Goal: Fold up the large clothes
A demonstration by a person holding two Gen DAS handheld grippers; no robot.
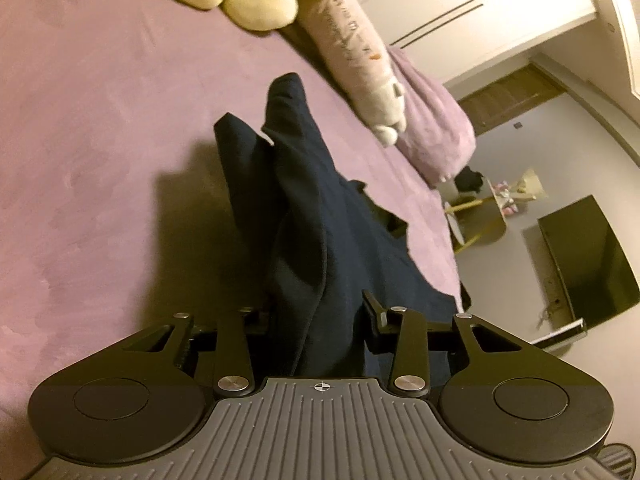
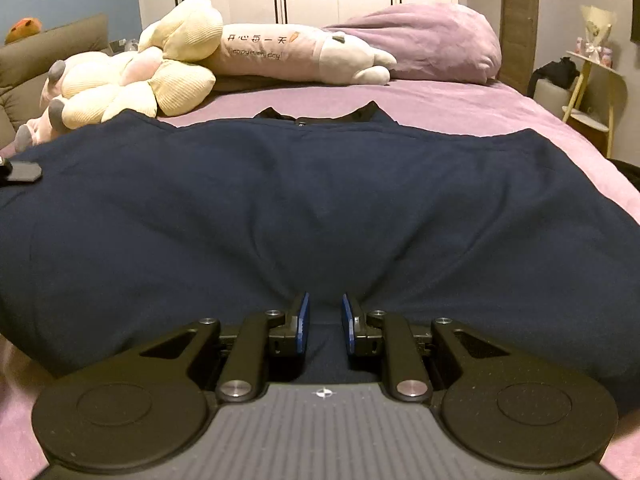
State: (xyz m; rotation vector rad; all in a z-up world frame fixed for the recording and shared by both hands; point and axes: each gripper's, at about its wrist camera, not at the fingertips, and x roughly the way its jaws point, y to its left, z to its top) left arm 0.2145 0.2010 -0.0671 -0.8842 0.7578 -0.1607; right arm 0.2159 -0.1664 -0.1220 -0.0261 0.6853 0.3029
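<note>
My left gripper [image 1: 320, 320] is clamped on a bunch of the navy garment [image 2: 320, 200], lifting it so the cloth hangs in a tall ridge above the purple bed [image 1: 100, 140]. My right gripper [image 2: 325, 326] sits low at the near hem, jaws parted a little with fabric running between the blue pads [image 2: 305, 320]; whether it pinches yet, I cannot tell. The garment lies spread wide across the bed, collar toward the plush toys [image 2: 132, 84] and the long pillow [image 2: 296, 52]. I judge this early going: one side is coming up for a first fold, nothing is laid over, and every fold remains.
</note>
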